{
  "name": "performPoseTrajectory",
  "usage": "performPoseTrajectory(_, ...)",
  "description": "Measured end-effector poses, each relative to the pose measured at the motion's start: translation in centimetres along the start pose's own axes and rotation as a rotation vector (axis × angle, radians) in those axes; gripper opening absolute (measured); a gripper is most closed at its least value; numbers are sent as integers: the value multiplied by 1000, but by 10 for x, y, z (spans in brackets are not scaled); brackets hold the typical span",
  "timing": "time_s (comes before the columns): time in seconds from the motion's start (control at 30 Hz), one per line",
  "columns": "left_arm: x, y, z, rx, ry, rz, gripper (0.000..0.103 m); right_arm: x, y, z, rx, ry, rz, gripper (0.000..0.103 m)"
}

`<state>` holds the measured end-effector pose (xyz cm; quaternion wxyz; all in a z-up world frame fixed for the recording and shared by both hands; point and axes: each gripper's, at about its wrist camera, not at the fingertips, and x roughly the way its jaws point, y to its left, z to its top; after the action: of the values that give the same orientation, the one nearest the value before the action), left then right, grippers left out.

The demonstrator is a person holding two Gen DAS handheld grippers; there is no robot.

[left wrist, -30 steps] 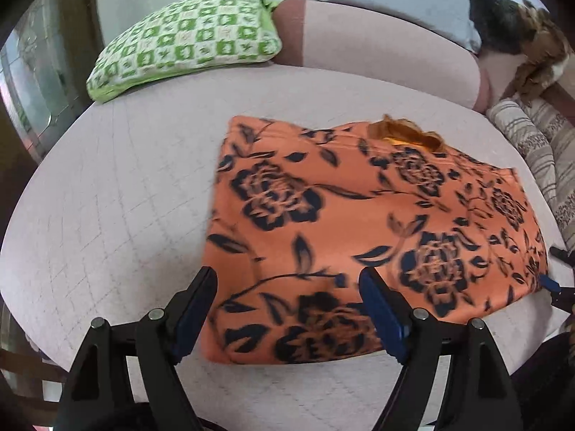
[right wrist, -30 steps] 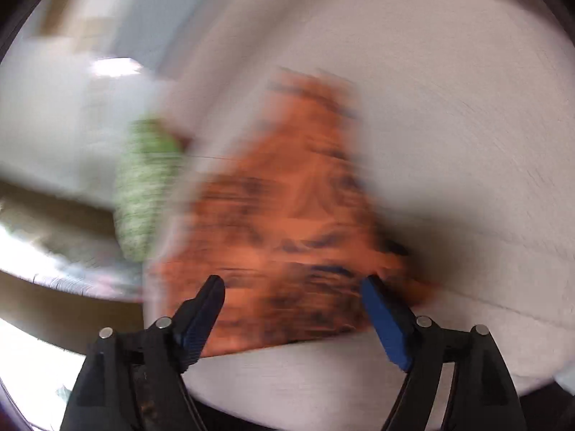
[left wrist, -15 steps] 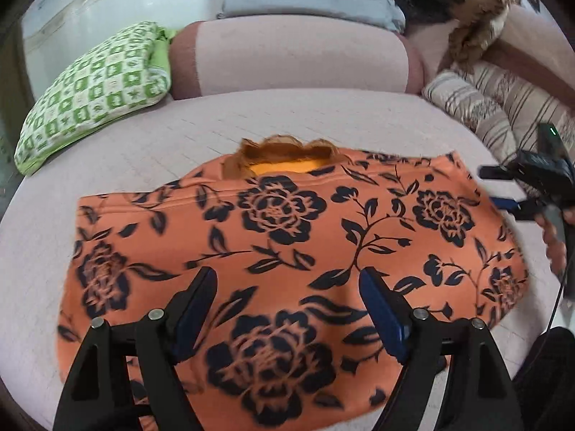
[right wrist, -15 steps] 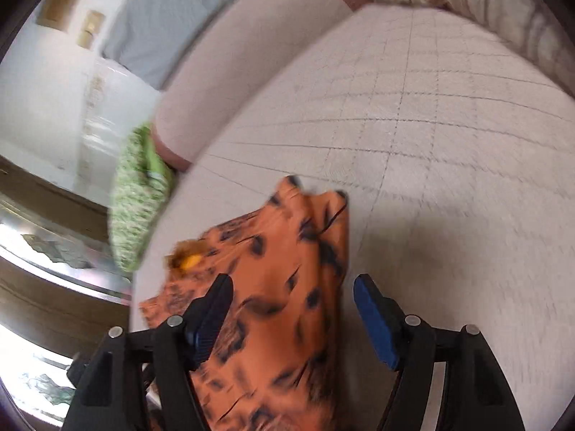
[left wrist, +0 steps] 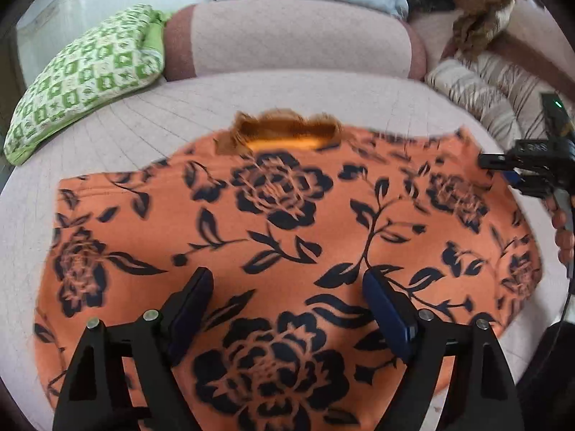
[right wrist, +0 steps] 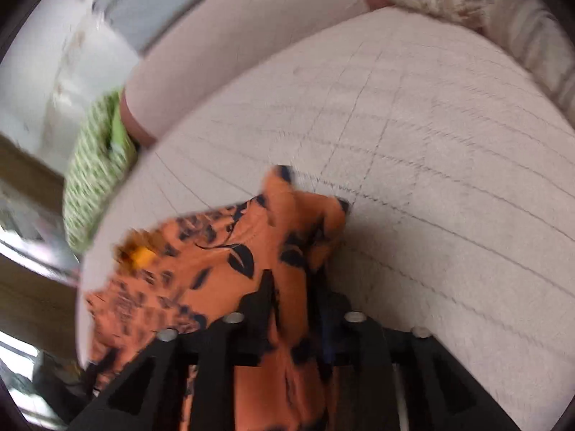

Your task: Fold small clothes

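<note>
An orange garment with black flowers (left wrist: pixel 280 230) lies spread flat on the pink quilted bed (left wrist: pixel 179 107), its collar at the far edge. My left gripper (left wrist: pixel 287 305) is open, hovering over the garment's near middle. My right gripper (right wrist: pixel 294 298) is shut on the garment's right edge (right wrist: pixel 287 230), which bunches up between its fingers. The right gripper also shows in the left wrist view (left wrist: pixel 521 172), at the garment's far right corner.
A green checked pillow (left wrist: pixel 82 75) lies at the back left. A pink bolster (left wrist: pixel 298 36) runs along the back. Striped cushions (left wrist: pixel 485 93) and a furry brown thing (left wrist: pixel 474 3) sit at the back right.
The right gripper has closed on the garment's right edge. The left gripper has moved slightly closer over the garment.
</note>
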<state>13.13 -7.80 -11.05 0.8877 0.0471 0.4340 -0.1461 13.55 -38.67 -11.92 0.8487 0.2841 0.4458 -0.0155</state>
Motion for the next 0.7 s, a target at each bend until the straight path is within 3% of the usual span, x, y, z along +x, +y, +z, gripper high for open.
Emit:
performPoseTrajectory(0.07,-14,8,-2,-25,-34,0,85,-34,13,-10,-23,-67,4,56)
performPoseTrajectory(0.13,-27,20,-8,-60,-48,-12,85,-54,23,-24,-38,-63,88,56)
performPoseTrajectory(0.2,-31,31,-17,-82,-38,-3,85,-59,26,-46,5,-11,229,63)
performPoseTrajectory(0.27,-33,43,-27,-108,-19,11,85,-35,15,-69,73,106,343,67)
performPoseTrajectory(0.3,-32,49,-32,-123,-4,11,85,-17,-2,-80,125,138,248,67)
performPoseTrajectory(0.33,-32,54,-36,-133,13,12,85,-7,-17,-87,195,146,245,58)
performPoseTrajectory(0.37,-33,58,-41,-140,28,22,85,-6,-36,-94,302,132,266,29)
performPoseTrajectory(0.4,-37,63,-45,-147,26,31,85,-13,-38,-95,333,120,281,26)
performPoseTrajectory(0.43,-42,67,-48,-153,14,32,85,-29,-27,-95,291,94,273,27)
performPoseTrajectory(0.47,-46,71,-51,-159,3,36,85,-39,-17,-96,245,67,274,35)
performPoseTrajectory(0.57,-51,81,-57,-186,-2,47,85,-61,9,-103,140,-3,360,78)
performPoseTrajectory(0.63,-52,88,-60,-209,3,46,85,-31,-7,-110,172,64,188,80)
performPoseTrajectory(0.67,-55,89,-59,-224,0,34,85,-17,-21,-114,228,116,166,74)
performPoseTrajectory(0.7,-61,93,-60,-236,-13,20,85,-22,-28,-115,271,82,185,65)
